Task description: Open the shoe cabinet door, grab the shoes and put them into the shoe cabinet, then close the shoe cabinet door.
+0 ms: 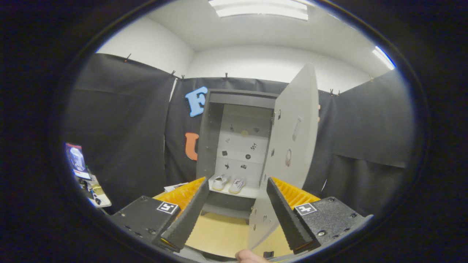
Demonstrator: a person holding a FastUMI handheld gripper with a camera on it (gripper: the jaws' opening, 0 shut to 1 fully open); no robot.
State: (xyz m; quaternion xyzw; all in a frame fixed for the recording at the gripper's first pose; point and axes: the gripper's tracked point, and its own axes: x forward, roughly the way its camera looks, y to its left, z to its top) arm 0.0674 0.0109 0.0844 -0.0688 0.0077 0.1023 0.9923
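We see our gripper [237,190] with fingers spread apart and empty, the shoes [229,183] beyond them at twelve o'clock on the shoe cabinet's [215,128] bottom shelf, its door [289,153] swung open at one o'clock, its lower corner cut off, above a pale wooden floor [219,233].

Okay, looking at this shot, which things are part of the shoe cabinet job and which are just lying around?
Part of the job:
- grey shoe cabinet, open
- its grey cabinet door, swung open just ahead of the fingers
- pair of white shoes on the lower shelf
- gripper, fingers spread apart, nothing between them

Just lying around:
- small screen and clutter on the white side table
- papers beside the cabinet
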